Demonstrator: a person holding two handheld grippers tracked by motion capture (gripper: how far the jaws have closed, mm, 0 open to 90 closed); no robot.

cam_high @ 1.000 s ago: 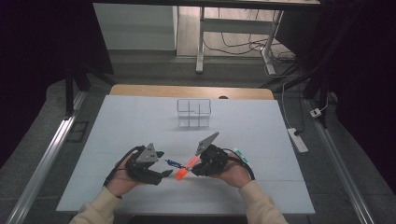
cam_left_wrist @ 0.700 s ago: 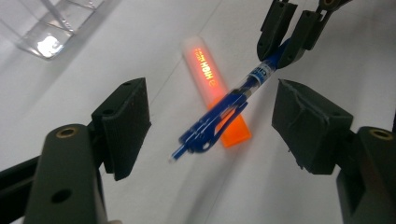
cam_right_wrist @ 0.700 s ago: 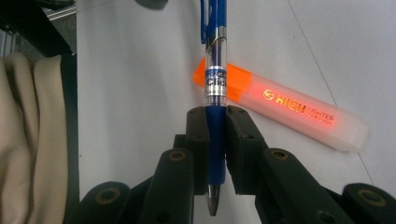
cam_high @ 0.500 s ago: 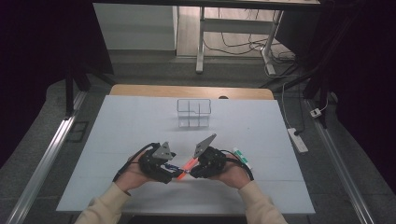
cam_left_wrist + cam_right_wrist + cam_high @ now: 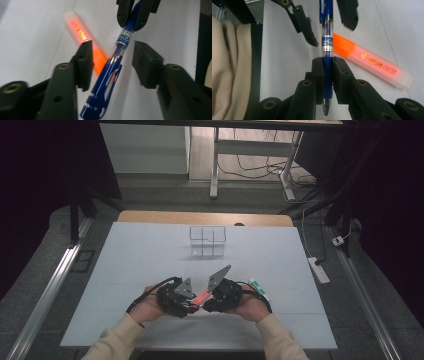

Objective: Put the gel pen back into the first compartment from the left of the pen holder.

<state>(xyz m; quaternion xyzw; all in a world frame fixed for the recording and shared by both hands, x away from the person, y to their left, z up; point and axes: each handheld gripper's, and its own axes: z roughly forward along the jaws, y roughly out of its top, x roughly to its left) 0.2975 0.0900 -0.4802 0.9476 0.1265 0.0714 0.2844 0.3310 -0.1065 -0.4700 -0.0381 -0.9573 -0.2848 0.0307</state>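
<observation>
A blue click pen is held off the white table, and my right gripper is shut on its barrel near the tip. My left gripper is open, with its jaws on either side of the pen's clip end and not touching it. Under them an orange highlighter lies flat on the table; in the right gripper view the highlighter points away to the right. From above, the left gripper and right gripper face each other at the near middle, with the highlighter between them.
A clear compartment box stands at the back middle of the table. A small green-and-white item lies just right of the right hand. A power strip lies on the floor off the right edge. A cream sleeve is close on the left.
My left gripper has moved right toward the right gripper, and its open jaws now flank the pen. The right gripper has stayed in place, holding the pen.
</observation>
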